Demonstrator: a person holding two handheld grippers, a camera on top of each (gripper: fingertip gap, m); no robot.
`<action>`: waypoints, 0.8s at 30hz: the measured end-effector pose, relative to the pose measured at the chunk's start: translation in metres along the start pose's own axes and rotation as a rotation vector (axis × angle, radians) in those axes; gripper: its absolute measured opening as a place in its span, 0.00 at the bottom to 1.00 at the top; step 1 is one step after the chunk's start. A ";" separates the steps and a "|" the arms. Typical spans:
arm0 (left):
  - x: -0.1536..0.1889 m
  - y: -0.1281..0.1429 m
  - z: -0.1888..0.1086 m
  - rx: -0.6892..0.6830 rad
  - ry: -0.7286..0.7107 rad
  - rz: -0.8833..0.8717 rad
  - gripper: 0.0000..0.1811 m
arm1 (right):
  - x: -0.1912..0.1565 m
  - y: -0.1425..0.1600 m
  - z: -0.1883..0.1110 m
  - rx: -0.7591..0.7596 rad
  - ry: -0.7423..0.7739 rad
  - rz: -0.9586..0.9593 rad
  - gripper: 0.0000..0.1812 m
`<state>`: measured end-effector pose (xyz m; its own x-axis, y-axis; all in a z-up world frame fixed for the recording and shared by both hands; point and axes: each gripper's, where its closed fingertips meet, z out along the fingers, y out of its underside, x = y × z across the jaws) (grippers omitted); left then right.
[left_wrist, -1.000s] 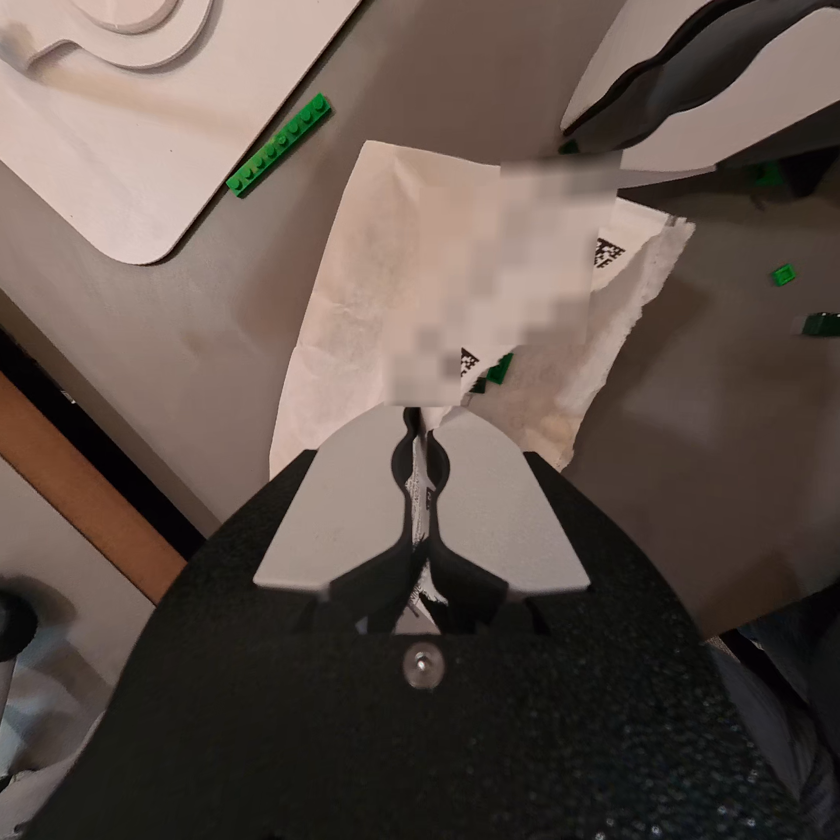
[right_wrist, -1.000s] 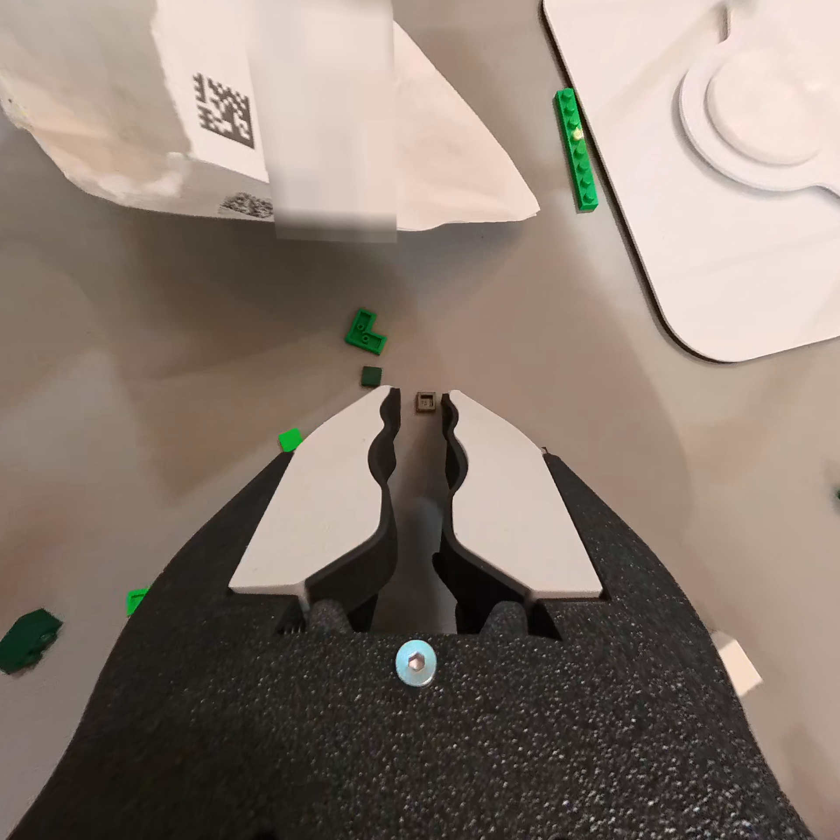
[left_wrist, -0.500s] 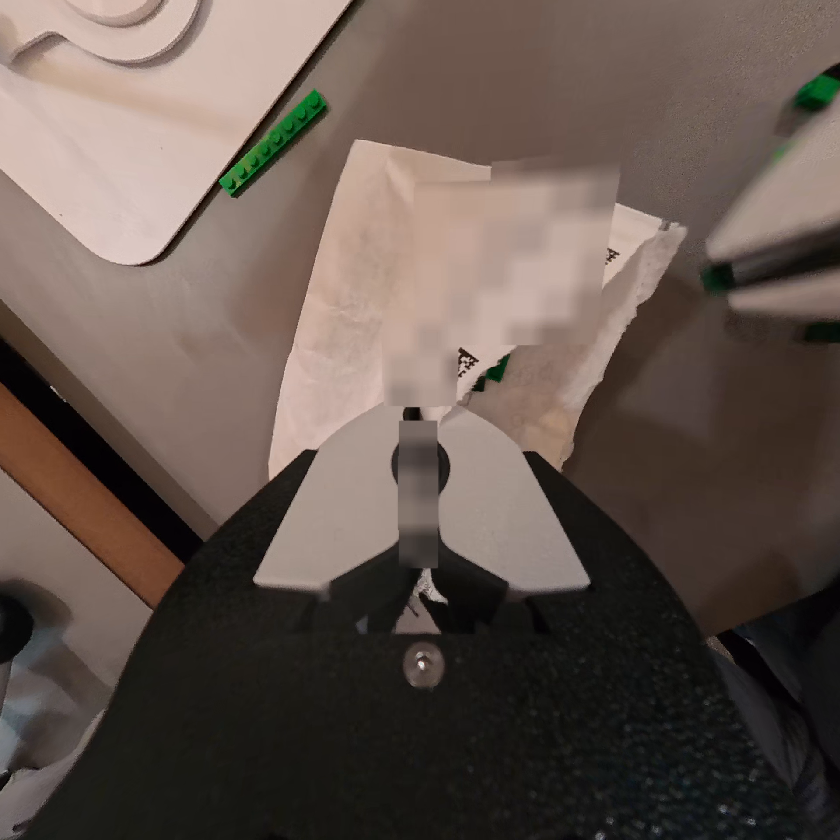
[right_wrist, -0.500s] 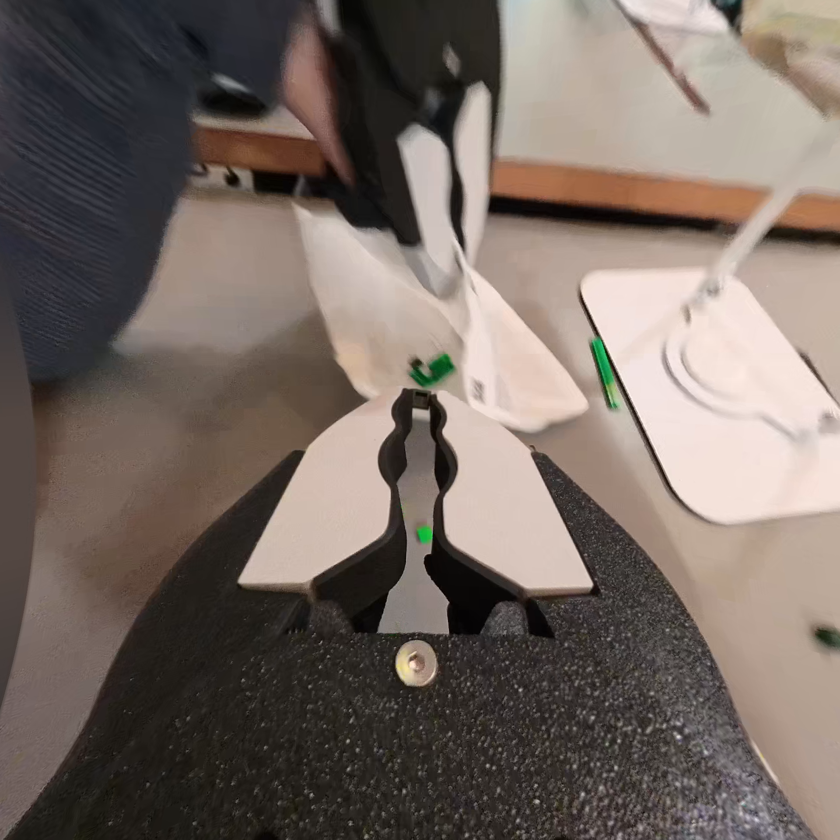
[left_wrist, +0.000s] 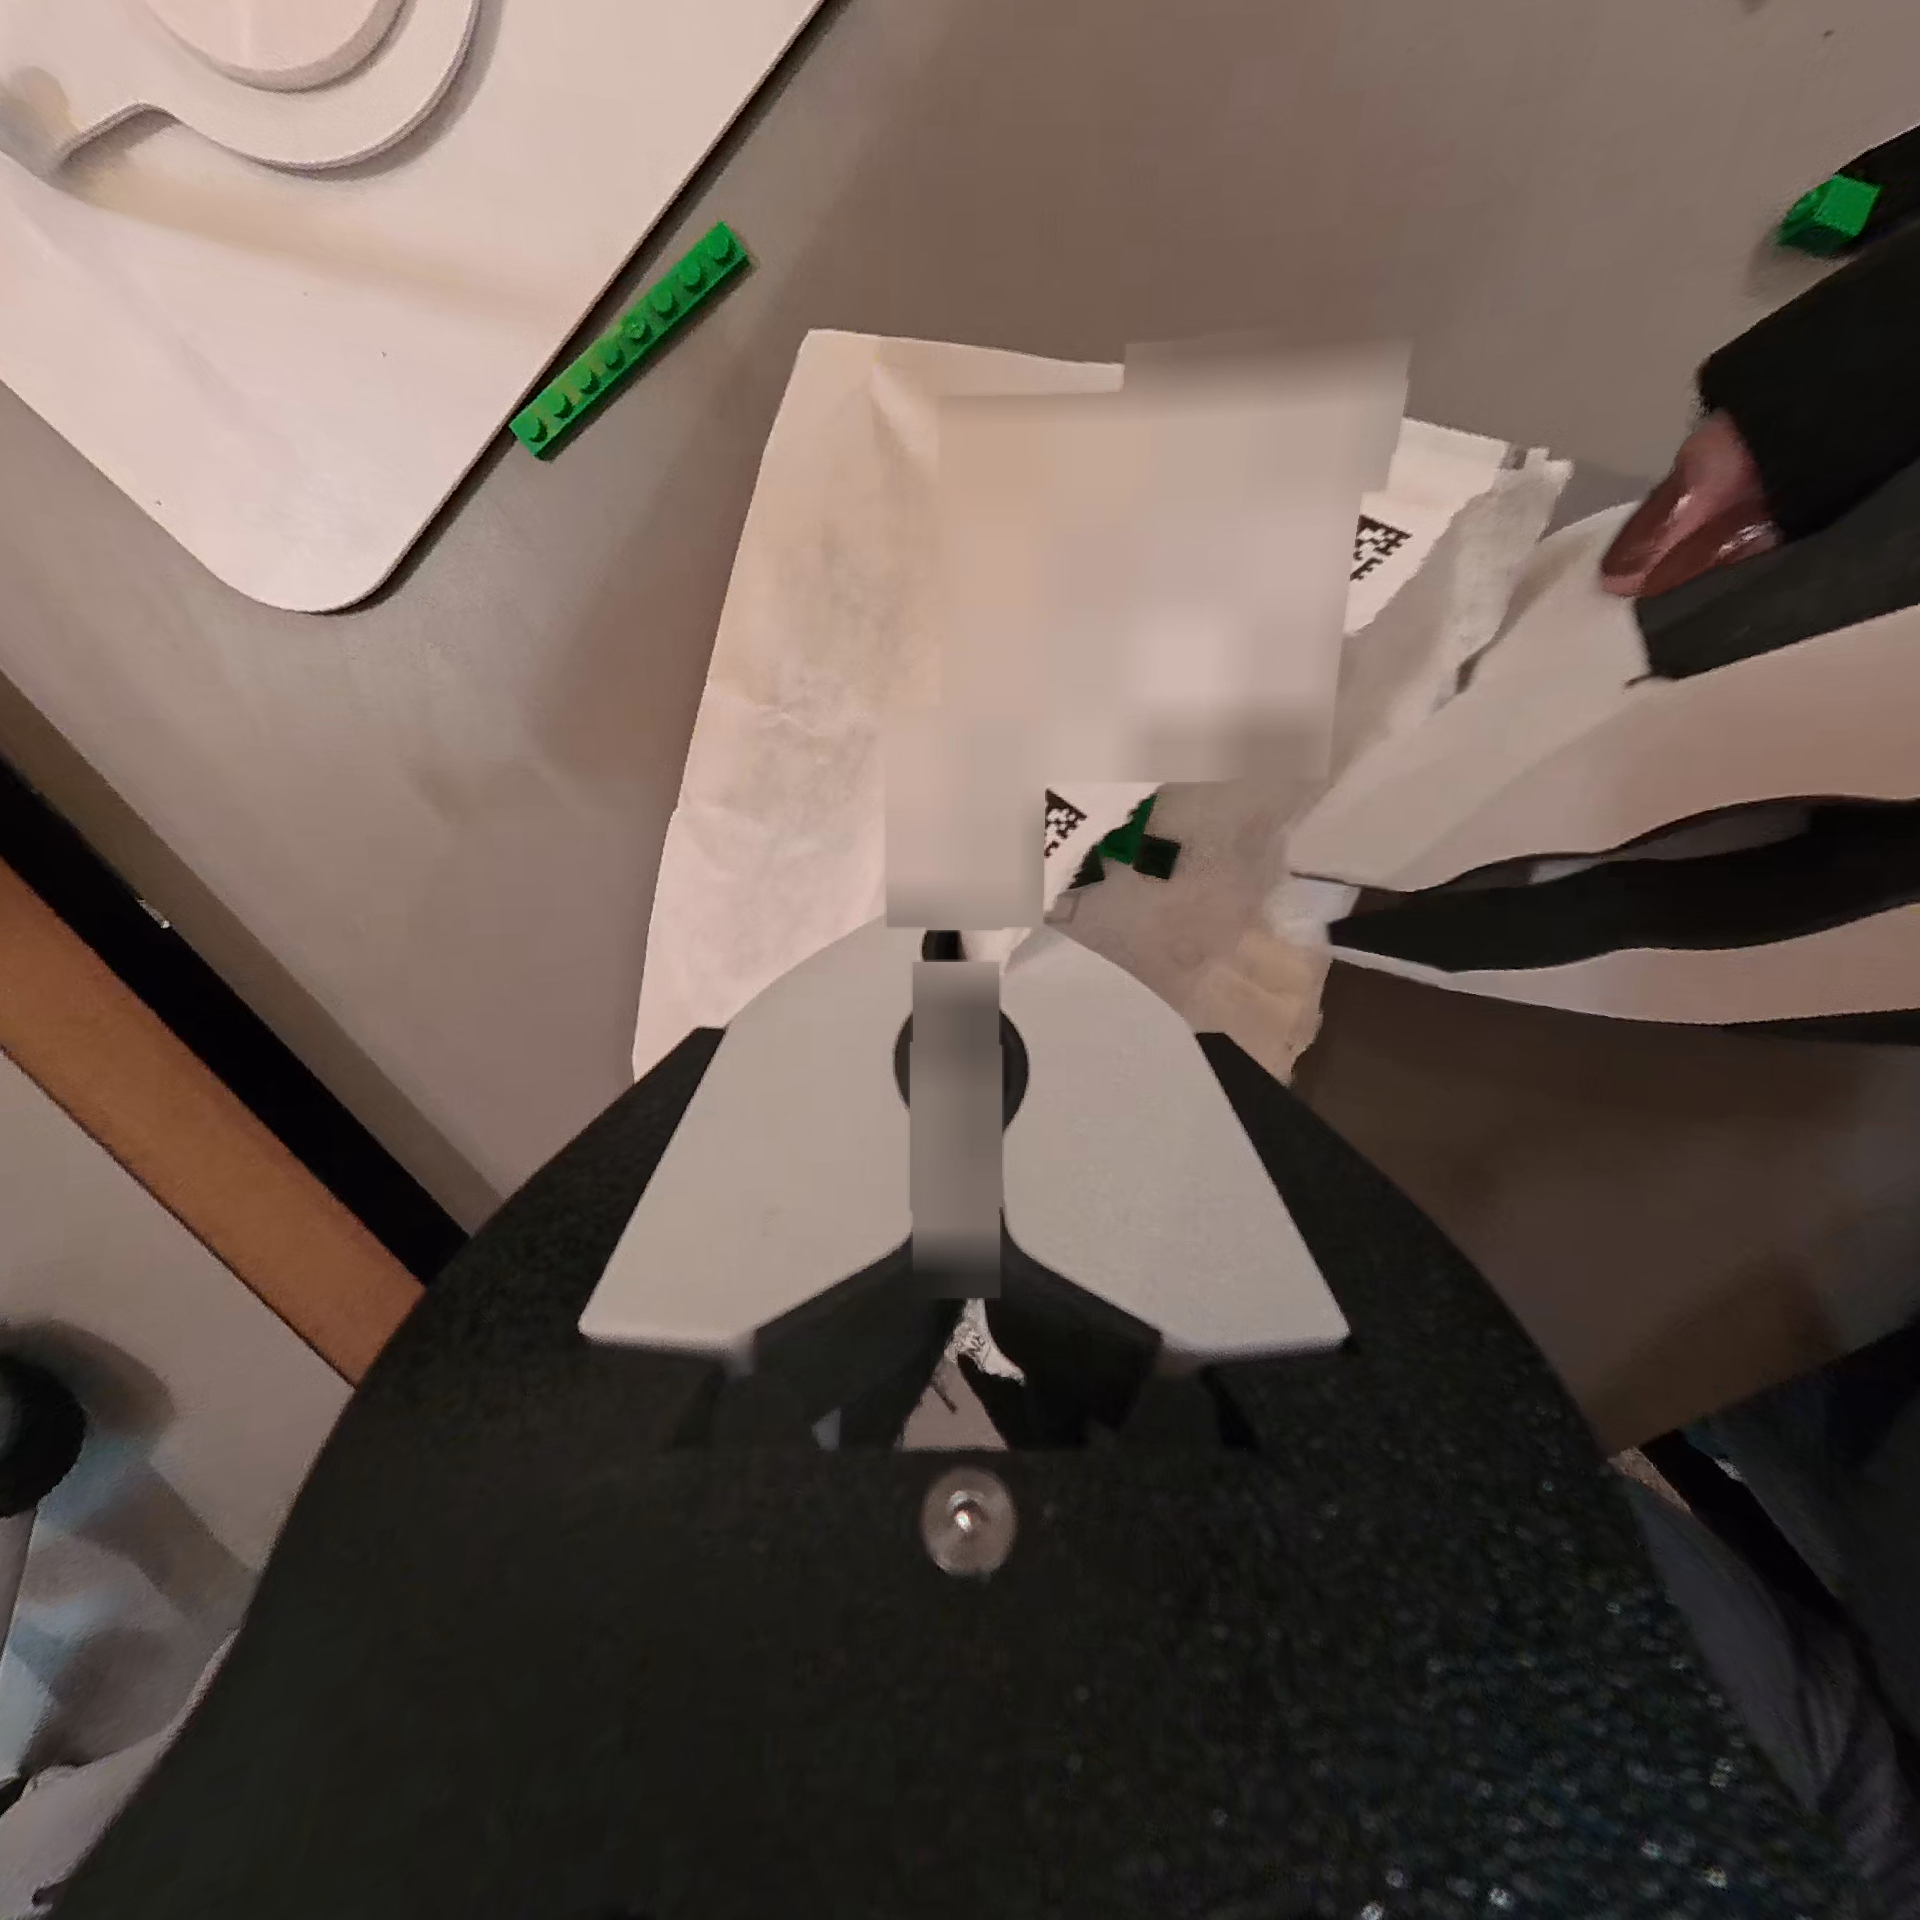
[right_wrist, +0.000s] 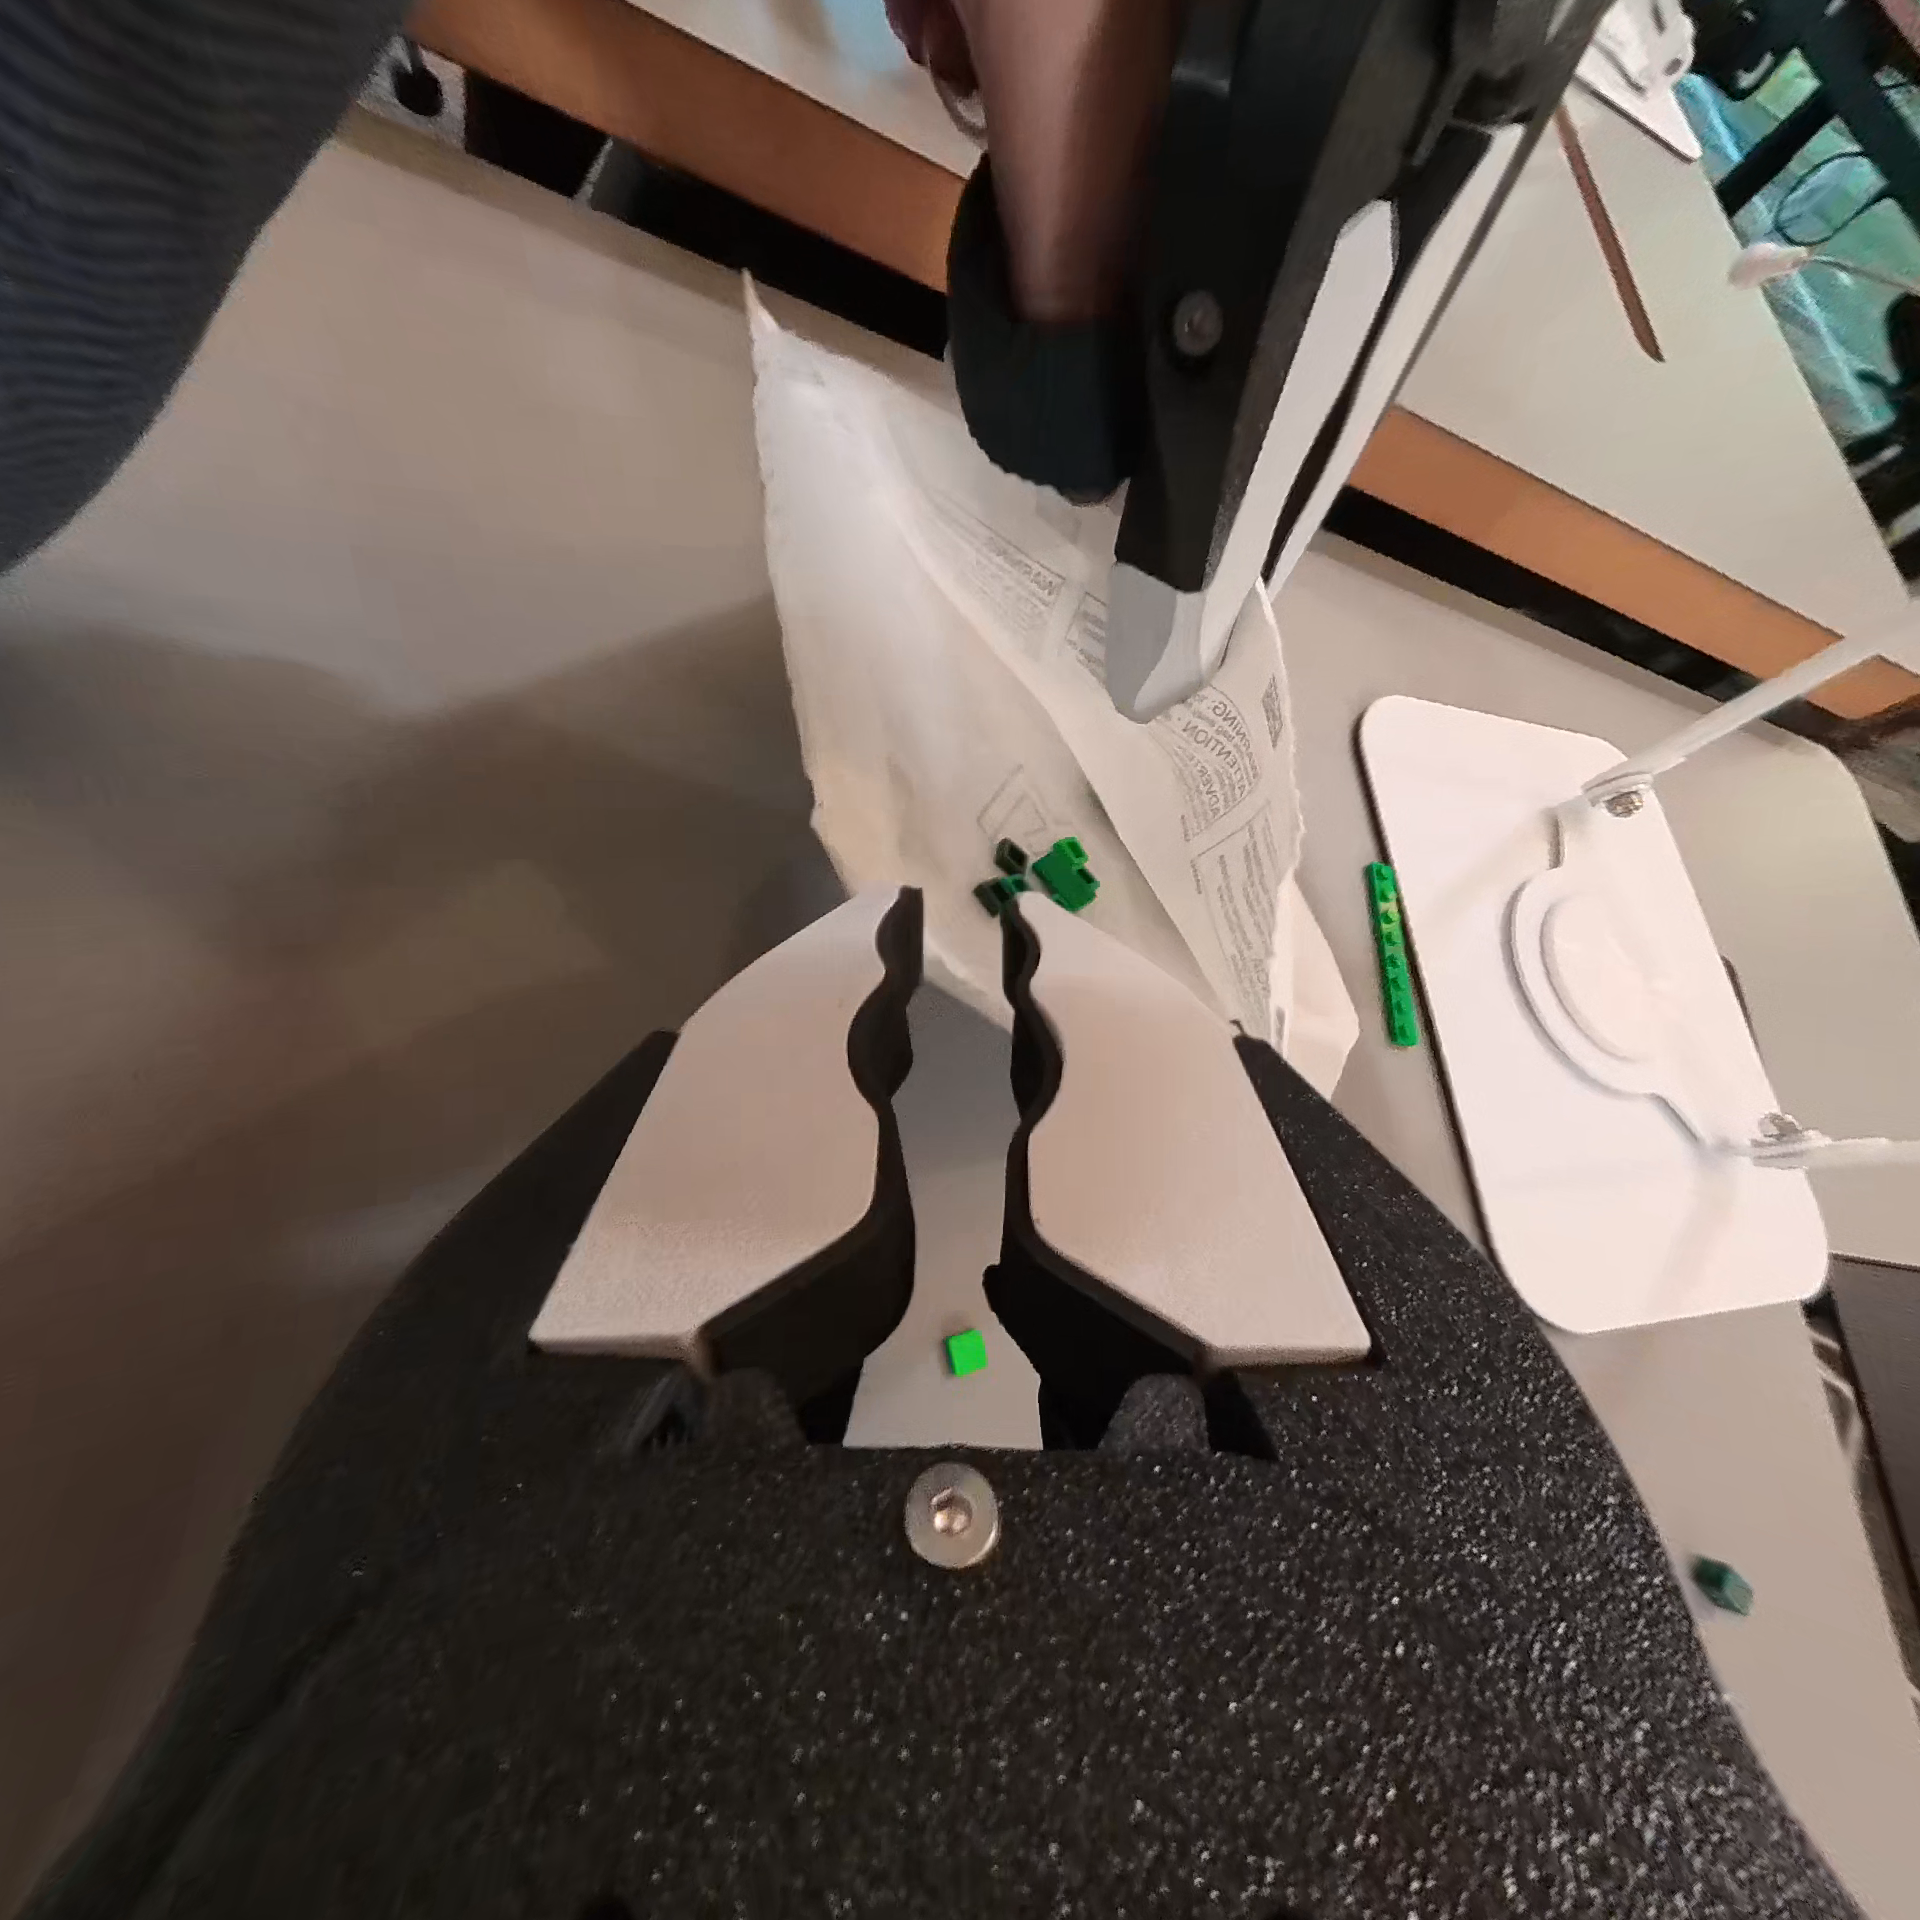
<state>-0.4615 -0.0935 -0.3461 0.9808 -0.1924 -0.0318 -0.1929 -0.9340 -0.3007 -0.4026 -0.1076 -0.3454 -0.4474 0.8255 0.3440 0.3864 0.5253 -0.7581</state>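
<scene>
My left gripper (left_wrist: 961, 945) is shut on the edge of a white paper bag (left_wrist: 810, 675) and holds it up off the grey table, mouth open. Several small green bricks (left_wrist: 1132, 847) lie inside the bag. My right gripper (right_wrist: 961, 904) has its jaws slightly apart, with its tips at the bag's mouth (right_wrist: 935, 727), right by the green bricks (right_wrist: 1065, 871) and a small dark green piece (right_wrist: 995, 894). In the left wrist view the right gripper (left_wrist: 1320, 914) reaches in from the right. In the right wrist view the left gripper (right_wrist: 1174, 644) pinches the bag from above.
A long green plate (left_wrist: 629, 343) lies beside a white stand base (left_wrist: 208, 364), both also in the right wrist view (right_wrist: 1390, 951) (right_wrist: 1558, 1039). Loose pieces lie on the table: a green tile (right_wrist: 964, 1351), a dark green piece (right_wrist: 1720, 1590), a green brick (left_wrist: 1829, 213). The table edge runs behind the bag. Tip to tip, the grippers are about 6 centimeters apart. The green tile (right_wrist: 964, 1351) sits 10 centimeters or so from the ends of my right fingers.
My right gripper left the table, closed on a small dark piece, swung to the bag's mouth, and its jaws have now parted. My left gripper has kept holding the bag.
</scene>
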 end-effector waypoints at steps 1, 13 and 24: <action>-0.001 0.001 0.000 0.001 0.002 -0.003 0.00 | -0.001 -0.001 -0.005 0.013 -0.008 0.008 0.08; -0.006 0.005 -0.002 0.003 -0.003 -0.026 0.00 | 0.034 0.077 -0.015 -0.115 -0.037 0.346 0.07; -0.005 0.005 -0.001 0.005 0.002 -0.022 0.00 | 0.034 0.099 0.001 -0.193 -0.092 0.388 0.06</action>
<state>-0.4677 -0.0973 -0.3461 0.9848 -0.1720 -0.0232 -0.1708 -0.9367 -0.3057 -0.3806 -0.0275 -0.4091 -0.3056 0.9522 -0.0031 0.6799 0.2159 -0.7008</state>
